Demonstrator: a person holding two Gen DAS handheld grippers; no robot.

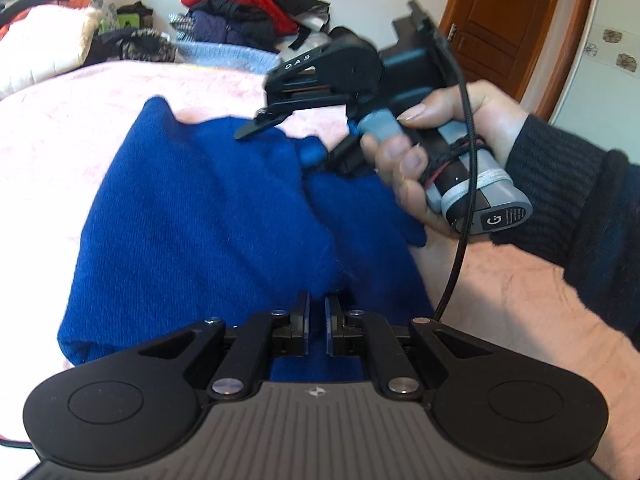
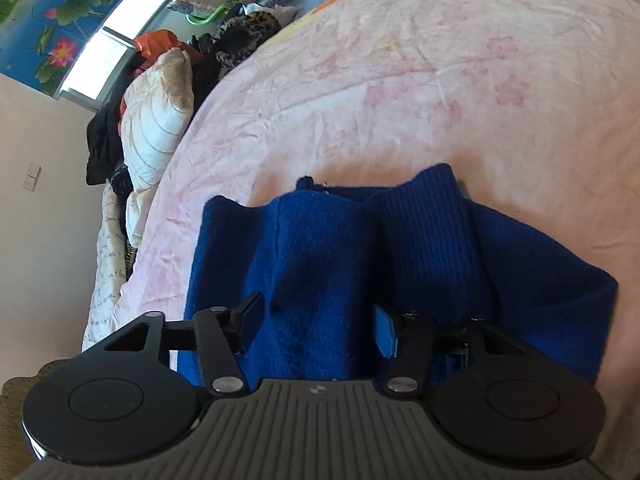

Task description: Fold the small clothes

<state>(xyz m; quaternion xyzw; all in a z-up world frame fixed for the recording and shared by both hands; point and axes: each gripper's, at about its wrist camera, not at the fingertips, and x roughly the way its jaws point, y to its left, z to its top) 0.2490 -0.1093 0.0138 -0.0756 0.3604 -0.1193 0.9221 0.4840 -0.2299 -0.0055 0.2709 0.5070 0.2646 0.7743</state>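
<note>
Left tongs (image 1: pixel 317 312) nearly closed over blue sweater (image 1: pixel 192 216); right tongs (image 2: pixel 316 320) spread wide above it.

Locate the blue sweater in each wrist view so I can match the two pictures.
Left wrist view: blue sweater fills the centre, running down to the camera's own near-shut jaws.
Right wrist view: blue sweater lies bottom centre, between the open jaws.
Shared landmark: pink bedspread beneath it.

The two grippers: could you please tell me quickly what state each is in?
Left gripper: nearly shut over the blue knitted sweater; grip cannot be told.
Right gripper: open, fingers apart above the sweater, holding nothing.
</note>
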